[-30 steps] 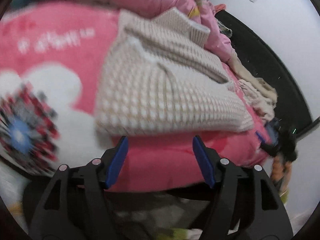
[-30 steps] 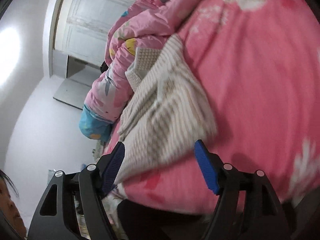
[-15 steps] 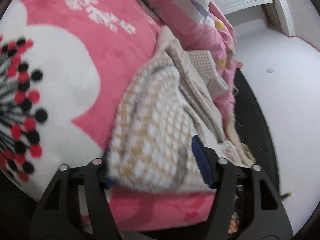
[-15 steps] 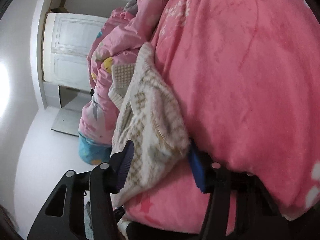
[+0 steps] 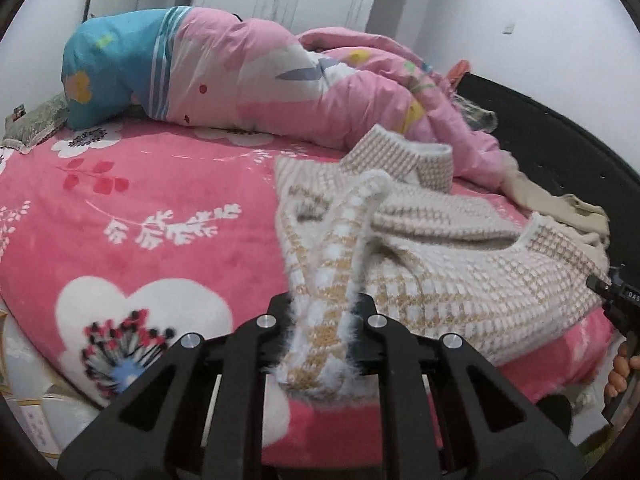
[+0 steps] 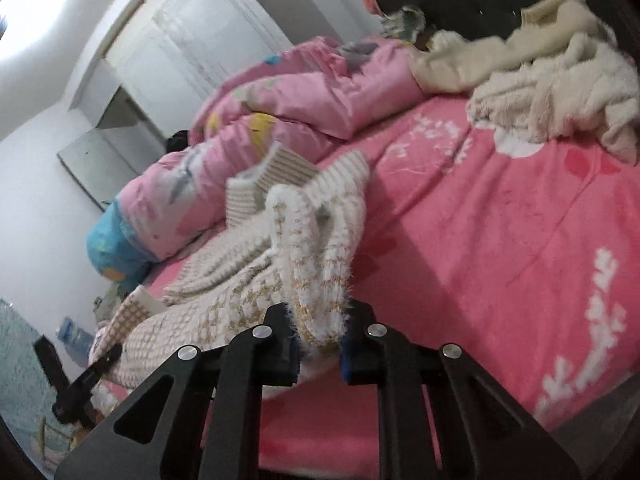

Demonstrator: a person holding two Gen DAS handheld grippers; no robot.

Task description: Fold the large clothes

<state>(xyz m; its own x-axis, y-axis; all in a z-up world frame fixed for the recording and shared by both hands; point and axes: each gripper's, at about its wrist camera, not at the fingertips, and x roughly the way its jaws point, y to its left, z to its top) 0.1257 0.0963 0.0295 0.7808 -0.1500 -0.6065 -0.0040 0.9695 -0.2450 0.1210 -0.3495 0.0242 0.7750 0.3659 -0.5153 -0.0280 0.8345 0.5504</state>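
A cream and tan knitted sweater (image 5: 440, 264) lies partly folded on the pink bed near its front edge. My left gripper (image 5: 322, 320) is shut on the sweater's near left corner and lifts it off the bed. My right gripper (image 6: 318, 332) is shut on the other near corner of the sweater (image 6: 256, 280) and lifts it too. The right gripper also shows at the right edge of the left wrist view (image 5: 616, 300), and the left gripper at the lower left of the right wrist view (image 6: 92, 372).
The pink flowered blanket (image 5: 140, 220) covers the bed. A rumpled pink and blue duvet (image 5: 240, 72) lies along the far side. A heap of cream clothes (image 6: 540, 80) lies at the bed's far corner by a black headboard (image 5: 560, 152). A white door (image 6: 208, 40) stands behind.
Both grippers were open in front of the sweater's near edge, then closed on its corners. They now lift the corners off the bed.
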